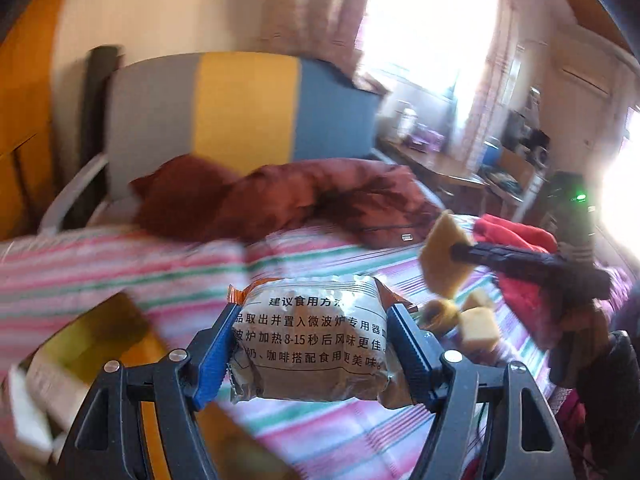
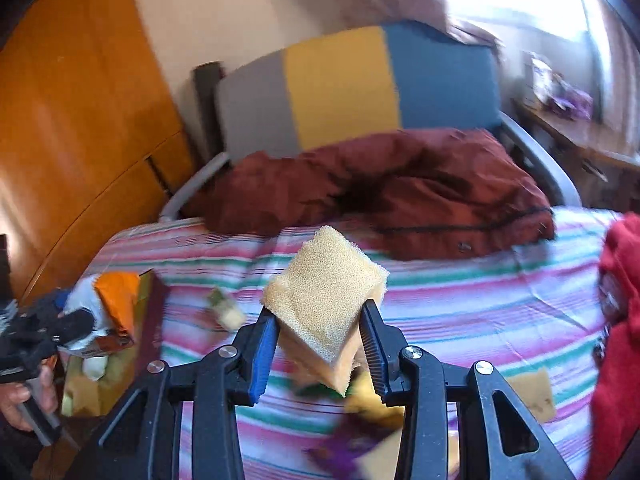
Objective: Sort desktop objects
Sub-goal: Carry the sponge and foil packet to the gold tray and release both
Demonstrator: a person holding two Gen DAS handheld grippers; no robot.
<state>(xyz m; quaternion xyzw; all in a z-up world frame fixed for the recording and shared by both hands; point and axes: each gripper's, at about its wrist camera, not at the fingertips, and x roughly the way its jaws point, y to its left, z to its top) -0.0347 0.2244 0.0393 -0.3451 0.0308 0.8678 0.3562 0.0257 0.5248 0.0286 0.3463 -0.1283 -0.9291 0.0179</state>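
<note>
left gripper (image 1: pixel 310 344): jaws wide, clamping a crinkly silver foil snack packet (image 1: pixel 308 340), black print, lower centre | right gripper (image 2: pixel 318 344): pinching a porous yellow sponge block (image 2: pixel 326 300), mid-frame

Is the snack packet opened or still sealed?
Cannot tell. The packet looks puffed and whole between the left tool fingers, but they hide its crimped ends.

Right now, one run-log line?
left gripper: shut on silver foil snack packet | right gripper: shut on yellow sponge block | both above striped bedsheet
</note>
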